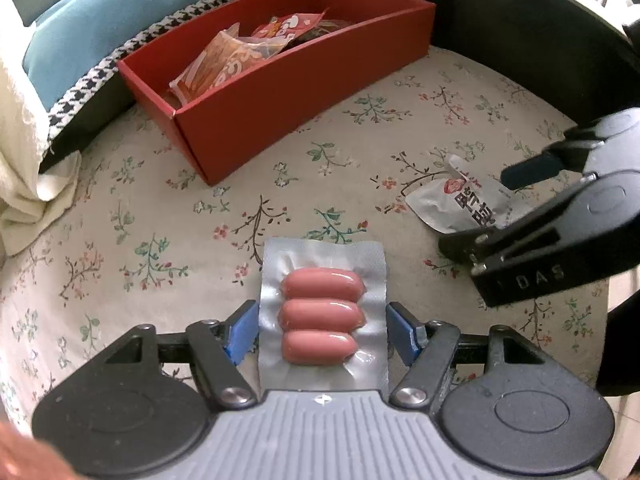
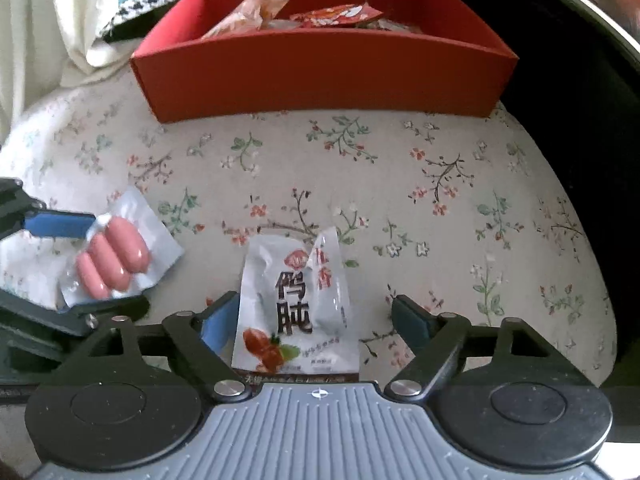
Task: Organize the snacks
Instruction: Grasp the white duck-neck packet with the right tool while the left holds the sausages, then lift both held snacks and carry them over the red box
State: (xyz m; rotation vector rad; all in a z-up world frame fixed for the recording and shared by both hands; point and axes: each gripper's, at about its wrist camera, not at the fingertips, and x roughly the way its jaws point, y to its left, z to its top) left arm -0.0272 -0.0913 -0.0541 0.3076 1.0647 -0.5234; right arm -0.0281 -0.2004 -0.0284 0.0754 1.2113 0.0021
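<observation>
The left tongs (image 1: 322, 326) grip a silvery vacuum pack of three glossy pink sausages (image 1: 322, 316), blue pads pressed on its two edges. The right tongs (image 2: 310, 318) stand open around a white foil pouch (image 2: 296, 308) printed with bold black Chinese characters; neither pad clearly presses it. Both packs sit over a floral cloth (image 2: 400, 168). At 12 o'clock a red cardboard box (image 2: 320, 68) holds crinkly orange snack wrappers (image 2: 256, 12).
</observation>
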